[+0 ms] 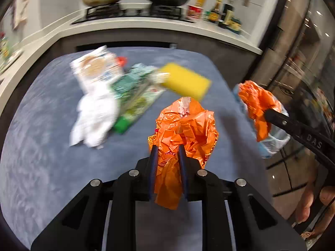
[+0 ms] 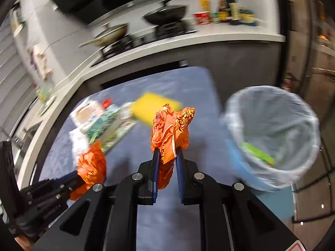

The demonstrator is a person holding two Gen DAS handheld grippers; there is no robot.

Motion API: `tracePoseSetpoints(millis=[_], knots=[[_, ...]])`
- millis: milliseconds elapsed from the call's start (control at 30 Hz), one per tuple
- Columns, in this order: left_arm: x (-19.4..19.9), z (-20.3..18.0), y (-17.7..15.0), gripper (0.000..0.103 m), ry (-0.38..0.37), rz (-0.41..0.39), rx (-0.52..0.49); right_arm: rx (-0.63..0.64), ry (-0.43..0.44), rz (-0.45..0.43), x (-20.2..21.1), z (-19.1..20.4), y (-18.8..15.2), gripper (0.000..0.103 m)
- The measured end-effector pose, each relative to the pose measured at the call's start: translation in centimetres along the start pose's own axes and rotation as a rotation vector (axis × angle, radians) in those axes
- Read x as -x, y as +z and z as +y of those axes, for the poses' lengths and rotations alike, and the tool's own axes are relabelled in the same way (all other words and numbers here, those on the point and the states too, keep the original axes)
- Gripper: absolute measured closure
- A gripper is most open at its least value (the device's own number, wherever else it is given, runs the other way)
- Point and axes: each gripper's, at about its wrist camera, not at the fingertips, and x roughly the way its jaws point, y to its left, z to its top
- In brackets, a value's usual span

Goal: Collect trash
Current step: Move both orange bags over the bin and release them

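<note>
An orange wrapper (image 2: 170, 131) is pinched in the right tool (image 2: 166, 156), the lined bin (image 2: 272, 125) lying just to its right and nearer than to the left tool (image 1: 167, 156), which clamps another crumpled orange bag (image 1: 184, 129).

Two crumpled orange wrappers (image 1: 184, 129) (image 2: 170, 129), both lifted

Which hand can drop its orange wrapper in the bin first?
Probably the right. The right gripper holds its orange wrapper close beside the lined bin; the left gripper holds its wrapper farther away, over the table.
</note>
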Motion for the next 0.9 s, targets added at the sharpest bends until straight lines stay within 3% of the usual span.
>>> tracePoseSetpoints(millis=[367, 700, 767, 900], knots=[[-4.6, -14.3, 4.9, 0.084, -0.198, 0.001, -0.182, -0.164, -0.175, -0.047, 2.7, -13.1, 0.3, 0.089], [-11.9, -23.4, 8.2, 0.084, -0.238, 0.054, -0.269, -0.212, -0.201, -0.027, -0.6, -19.3, 2.0, 0.086], [-13.1, -24.2, 8.2, 0.081, -0.241, 0.072, -0.274, -0.222, -0.202, -0.018, -1.3, -20.0, 2.0, 0.084], [-15.4, -24.7, 8.2, 0.057, -0.202, 0.098, -0.250, -0.249, -0.235, -0.036, -1.6, -20.8, 2.1, 0.069]])
